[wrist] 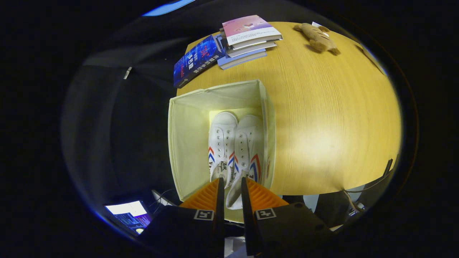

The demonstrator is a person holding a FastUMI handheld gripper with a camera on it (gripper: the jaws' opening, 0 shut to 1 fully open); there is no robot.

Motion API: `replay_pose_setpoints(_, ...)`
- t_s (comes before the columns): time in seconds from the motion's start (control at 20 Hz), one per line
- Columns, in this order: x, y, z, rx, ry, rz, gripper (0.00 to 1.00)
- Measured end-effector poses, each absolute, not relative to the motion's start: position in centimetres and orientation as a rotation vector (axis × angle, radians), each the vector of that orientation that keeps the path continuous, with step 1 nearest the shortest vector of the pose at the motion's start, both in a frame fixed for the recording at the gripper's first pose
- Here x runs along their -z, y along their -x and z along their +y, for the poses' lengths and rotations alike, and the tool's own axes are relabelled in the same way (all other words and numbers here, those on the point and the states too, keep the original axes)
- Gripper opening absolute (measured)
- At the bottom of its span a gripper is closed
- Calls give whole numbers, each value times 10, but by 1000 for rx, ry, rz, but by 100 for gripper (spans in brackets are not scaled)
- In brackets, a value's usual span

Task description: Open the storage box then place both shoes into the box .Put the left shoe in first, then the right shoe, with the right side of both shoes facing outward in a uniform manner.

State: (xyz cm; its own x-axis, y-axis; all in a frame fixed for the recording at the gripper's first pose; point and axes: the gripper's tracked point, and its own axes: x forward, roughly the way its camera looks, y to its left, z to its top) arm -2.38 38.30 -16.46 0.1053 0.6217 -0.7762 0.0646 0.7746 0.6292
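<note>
An open cream fabric storage box [186, 143] stands at the table's near left corner. Two white canvas shoes with red and blue stripes lie side by side on its floor, toes pointing away from me. The left-hand shoe [221, 141] rests free. The right-hand shoe [249, 143] lies along the box's right wall, and its heel reaches back between my fingers. My gripper [232, 184] hovers over the box's near rim, its fingers nearly together and shut on that heel.
The wooden table [322, 125] stretches to the right of the box. Beyond the box lie a stack of books [247, 39] and a blue book [197, 61]. A brown plush toy [317, 37] sits at the far edge. A lit screen [127, 213] glows below the table.
</note>
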Motion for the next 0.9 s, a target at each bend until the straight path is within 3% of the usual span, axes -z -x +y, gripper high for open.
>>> replay_pose_setpoints(0.25,161,26,375,-471,-603,1408,52)
replay_pose_setpoints(0.3,157,28,374,-482,-606,1402,68)
replay_pose_setpoints(0.4,151,29,369,-501,-620,1378,81)
replay_pose_setpoints(0.65,139,28,341,-523,-611,1263,99)
replay_pose_setpoints(0.9,104,7,280,-493,-532,985,99)
